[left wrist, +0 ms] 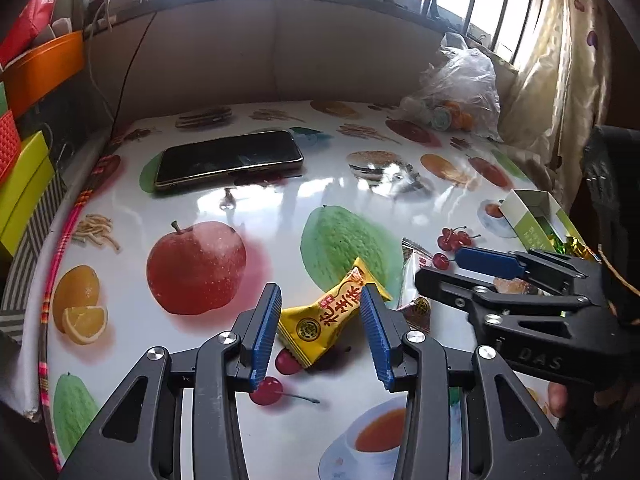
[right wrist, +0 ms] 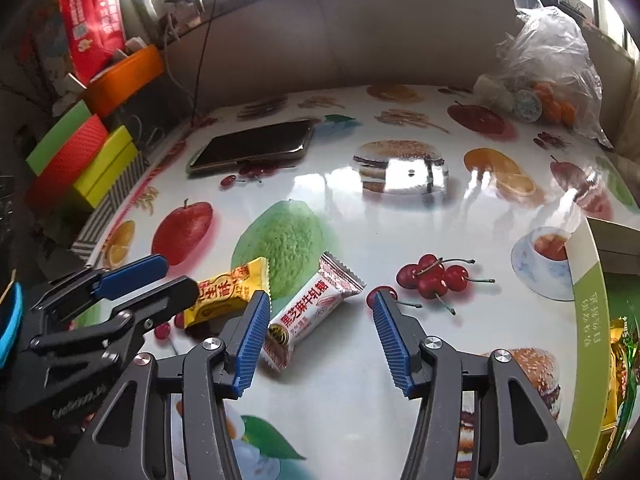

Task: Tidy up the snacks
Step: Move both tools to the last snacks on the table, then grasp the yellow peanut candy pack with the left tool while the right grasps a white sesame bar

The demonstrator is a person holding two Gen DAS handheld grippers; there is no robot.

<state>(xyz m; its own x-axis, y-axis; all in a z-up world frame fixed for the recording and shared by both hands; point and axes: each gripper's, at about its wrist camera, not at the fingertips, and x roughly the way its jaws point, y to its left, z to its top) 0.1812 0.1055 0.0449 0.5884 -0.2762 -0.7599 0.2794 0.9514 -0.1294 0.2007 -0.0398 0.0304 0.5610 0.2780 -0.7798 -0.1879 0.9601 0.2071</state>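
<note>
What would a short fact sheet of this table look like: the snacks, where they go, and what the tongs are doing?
Surface: table with a fruit-print cover
Loose snacks: yellow peanut candy; white sesame nougat bar, lying side by side
Container: green and white box, open, wrapped sweets inside, at the right edge
Left tongs: open, fingers either side of the yellow candy, not closed on it
Right tongs: open, empty, nougat bar by the left finger
Other items: smartphone; clear plastic bag

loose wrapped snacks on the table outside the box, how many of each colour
yellow wrapped peanut candy: 1
white and red wrapped sesame nougat candy: 1
total: 2
Both lie on the fruit-print glossy tablecloth; the left gripper has open jaws around the yellow one, the right gripper is open by the white one.
</note>
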